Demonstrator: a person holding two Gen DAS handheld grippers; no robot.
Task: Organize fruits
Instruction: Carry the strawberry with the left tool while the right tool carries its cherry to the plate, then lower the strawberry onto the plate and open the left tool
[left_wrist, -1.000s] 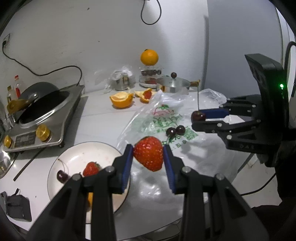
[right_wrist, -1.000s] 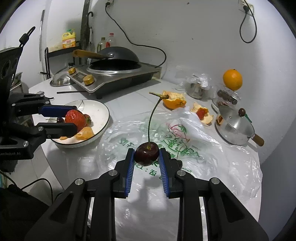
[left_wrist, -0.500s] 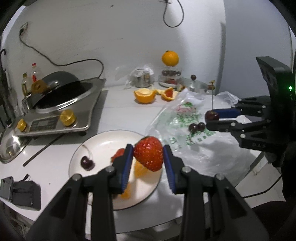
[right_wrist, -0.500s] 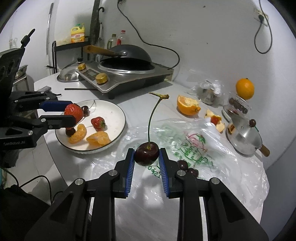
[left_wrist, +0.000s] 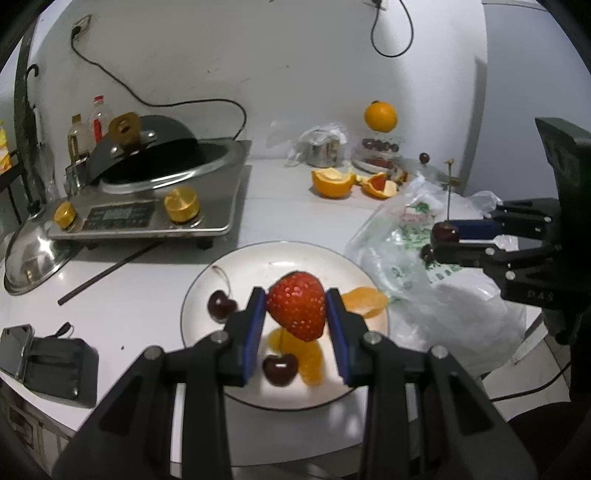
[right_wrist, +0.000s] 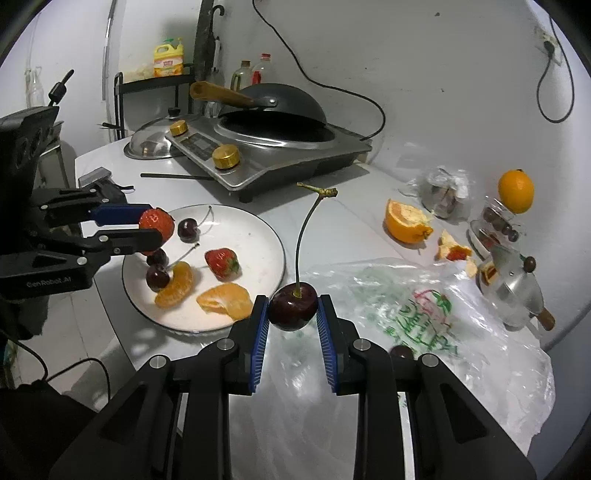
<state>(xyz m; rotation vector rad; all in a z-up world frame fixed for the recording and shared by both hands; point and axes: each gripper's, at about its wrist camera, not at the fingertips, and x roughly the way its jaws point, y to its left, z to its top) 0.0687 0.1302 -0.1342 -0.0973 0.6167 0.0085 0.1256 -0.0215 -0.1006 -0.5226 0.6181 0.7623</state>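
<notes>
My left gripper (left_wrist: 296, 314) is shut on a red strawberry (left_wrist: 296, 310) and hangs above the white plate (left_wrist: 295, 254). From the right wrist view the same gripper (right_wrist: 153, 227) holds that strawberry (right_wrist: 157, 223) over the plate's (right_wrist: 258, 236) left edge. On the plate lie cherries (right_wrist: 158, 277), orange segments (right_wrist: 225, 301) and a second strawberry (right_wrist: 221, 263). My right gripper (right_wrist: 292, 318) is shut on a dark cherry (right_wrist: 292, 308) with a long stem, above the clear plastic bag (right_wrist: 406, 306) next to the plate's right rim. The left wrist view shows it (left_wrist: 441, 238) with the cherry (left_wrist: 444, 232) to the right.
An induction cooker (left_wrist: 147, 206) with a black wok stands behind the plate, a steel lid (left_wrist: 33, 258) to its left. Cut orange pieces (left_wrist: 332, 182), a whole orange (left_wrist: 380, 116) and a small steel pot (right_wrist: 517, 295) sit at the back right. A black pouch (left_wrist: 55, 365) lies front left.
Both grippers have moved left, each keeping its fruit. The left one went from over the bag to over the plate; the right one has come up to the plate's rim.
</notes>
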